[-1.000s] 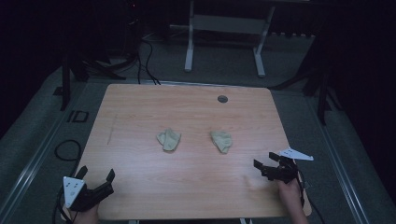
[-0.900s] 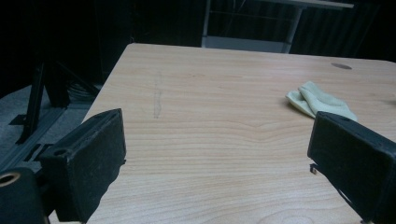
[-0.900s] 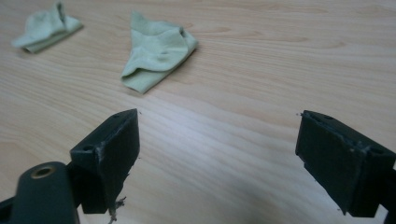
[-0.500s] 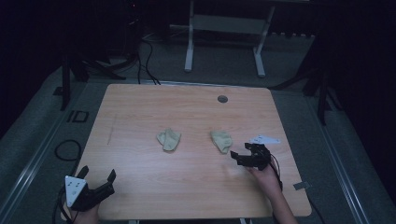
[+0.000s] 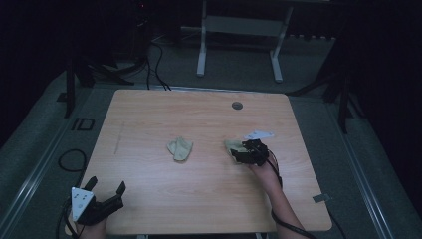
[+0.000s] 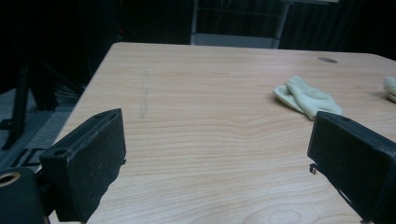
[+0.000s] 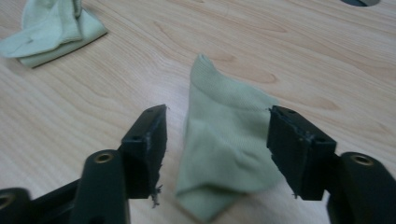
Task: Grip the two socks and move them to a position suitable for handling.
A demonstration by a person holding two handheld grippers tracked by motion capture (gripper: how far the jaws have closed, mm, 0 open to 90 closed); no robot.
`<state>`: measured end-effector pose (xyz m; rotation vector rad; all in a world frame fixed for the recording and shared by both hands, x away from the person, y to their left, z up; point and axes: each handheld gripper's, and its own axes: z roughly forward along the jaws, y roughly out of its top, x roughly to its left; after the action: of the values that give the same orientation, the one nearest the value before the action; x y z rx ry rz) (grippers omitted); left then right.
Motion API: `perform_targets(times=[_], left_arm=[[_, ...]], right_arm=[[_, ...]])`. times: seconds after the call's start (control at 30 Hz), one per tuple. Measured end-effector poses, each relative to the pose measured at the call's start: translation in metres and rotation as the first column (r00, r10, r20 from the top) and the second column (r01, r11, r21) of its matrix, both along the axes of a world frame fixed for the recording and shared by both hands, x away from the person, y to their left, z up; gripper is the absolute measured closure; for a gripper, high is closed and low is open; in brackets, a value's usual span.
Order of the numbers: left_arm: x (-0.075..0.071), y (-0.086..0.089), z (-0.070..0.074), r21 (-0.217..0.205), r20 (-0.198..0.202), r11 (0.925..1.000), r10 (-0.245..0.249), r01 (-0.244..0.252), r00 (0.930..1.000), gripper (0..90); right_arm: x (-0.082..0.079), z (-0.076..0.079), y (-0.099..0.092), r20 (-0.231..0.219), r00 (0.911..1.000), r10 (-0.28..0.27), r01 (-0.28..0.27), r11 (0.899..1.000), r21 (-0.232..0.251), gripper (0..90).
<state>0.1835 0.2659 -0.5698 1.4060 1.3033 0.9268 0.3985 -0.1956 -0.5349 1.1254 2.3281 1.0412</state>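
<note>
Your left gripper is parked at the near left corner of the table, jaws spread wide with nothing in them. In the left gripper view it's just bare wood between the two black pads, and the far sock sits well ahead and off to the right of them.

Your right gripper is where the action is. It's over the right half of the table, right at the pale green sock there. In the right gripper view the jaws sit about half open, and they've just been closing in. That sock lies between them, crumpled and folded over, flat on the wood. There's a visible gap on each side, so the pads aren't squeezing it yet. The left pad looks a bit frayed at its lower corner.

The other sock is near the middle of the table, well apart from the first one, also bunched up. In the right gripper view it shows in the top left corner.

Farther back there's a round grommet hole near the table's far edge. Past the table a white metal frame stands on the grey floor, and some dark cables trail off to the left. Nothing sits between either gripper and the socks.
</note>
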Motion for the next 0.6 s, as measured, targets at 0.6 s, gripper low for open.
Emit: perform_targets(times=[0.6], left_arm=[[0.001, -0.005, -0.001, 0.013, -0.015, 0.9995, -0.027, 0.028, 0.9995, 4.5]], right_arm=[[0.012, -0.021, 0.015, -0.008, 0.9986, -0.053, 0.052, 0.991, -0.125, 74.2]])
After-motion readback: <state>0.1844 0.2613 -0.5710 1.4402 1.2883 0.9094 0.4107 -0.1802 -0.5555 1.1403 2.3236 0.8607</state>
